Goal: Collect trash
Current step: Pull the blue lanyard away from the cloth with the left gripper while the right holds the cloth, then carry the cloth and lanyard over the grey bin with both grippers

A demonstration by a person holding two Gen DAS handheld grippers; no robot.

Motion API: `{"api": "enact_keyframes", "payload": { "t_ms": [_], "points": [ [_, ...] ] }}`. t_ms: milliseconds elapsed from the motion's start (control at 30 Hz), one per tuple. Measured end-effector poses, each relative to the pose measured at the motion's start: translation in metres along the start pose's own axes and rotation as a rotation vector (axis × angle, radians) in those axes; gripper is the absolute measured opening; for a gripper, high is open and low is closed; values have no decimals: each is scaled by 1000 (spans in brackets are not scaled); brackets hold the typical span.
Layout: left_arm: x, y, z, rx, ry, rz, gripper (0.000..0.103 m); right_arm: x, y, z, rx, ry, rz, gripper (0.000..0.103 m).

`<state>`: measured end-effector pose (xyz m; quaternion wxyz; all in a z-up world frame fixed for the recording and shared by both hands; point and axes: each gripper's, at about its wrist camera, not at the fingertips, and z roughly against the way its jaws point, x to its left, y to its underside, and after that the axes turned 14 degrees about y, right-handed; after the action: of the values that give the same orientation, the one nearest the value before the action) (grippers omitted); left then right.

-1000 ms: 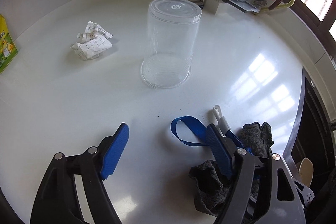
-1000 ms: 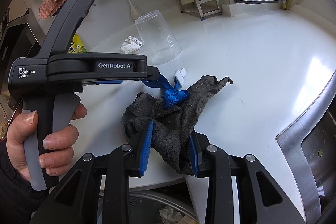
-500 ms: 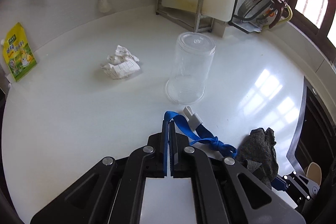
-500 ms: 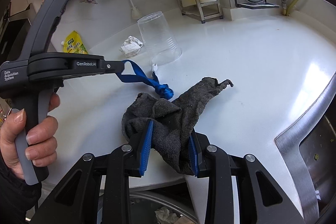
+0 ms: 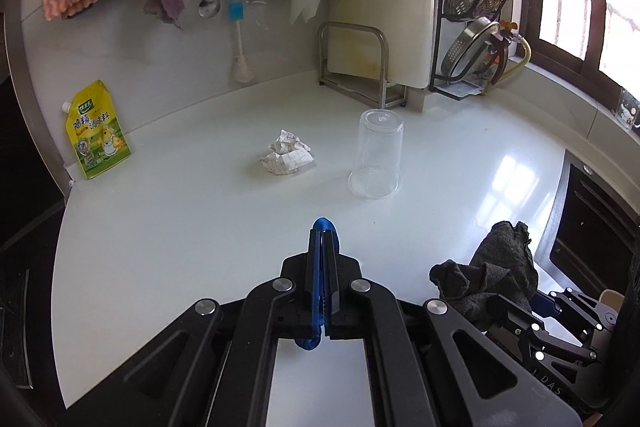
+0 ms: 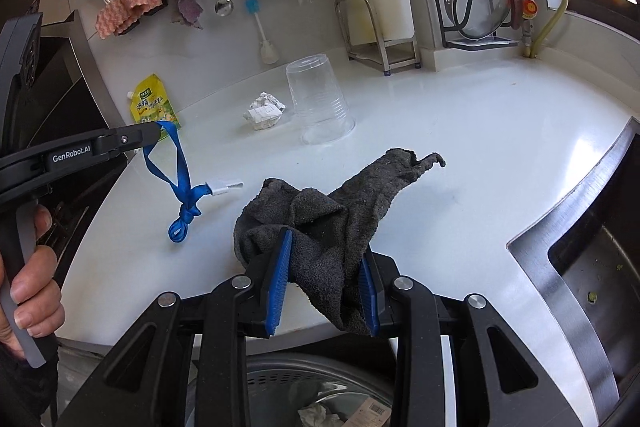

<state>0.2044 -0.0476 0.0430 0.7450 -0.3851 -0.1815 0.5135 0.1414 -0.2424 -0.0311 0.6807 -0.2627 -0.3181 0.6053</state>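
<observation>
Since the earlier frame, left claw (image 6: 154,133) has closed on the blue strap (image 6: 180,183) and lifted it off the surface (image 6: 460,131); it hangs knotted. Crumpled paper (image 6: 264,111) lies beside the upturned cup (image 6: 320,103). Right claw (image 6: 324,283) pinches the grey rag (image 6: 328,215).

Both grippers are black plastic with round silver screws on their arms. The right gripper (image 6: 323,293) has bright blue ribbed pads (image 6: 277,285) on the inside of its fingers. The left gripper (image 5: 324,259) has thin blue pads too. From the side it (image 6: 150,137) is long and black, with white letters that say GenRobot.AI. Its handle has a grey trigger under the hand (image 6: 30,297), and a dark sleeve shows at the wrist
</observation>
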Motion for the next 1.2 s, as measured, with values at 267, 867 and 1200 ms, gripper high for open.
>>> {"api": "enact_keyframes", "payload": {
  "t_ms": [267, 867, 1200],
  "points": [
    [-22, 37, 43, -37, -9, -40, 2, 7, 21, 49, -46, 50, 12, 30],
    [-73, 111, 105, -36, 84, -75, 2, 11, 104, 127, -47, 125, 0, 30],
    [-93, 146, 102, 3, 79, -56, 2, 0, 145, 142, -4, 142, -9, 30]
  ]
}}
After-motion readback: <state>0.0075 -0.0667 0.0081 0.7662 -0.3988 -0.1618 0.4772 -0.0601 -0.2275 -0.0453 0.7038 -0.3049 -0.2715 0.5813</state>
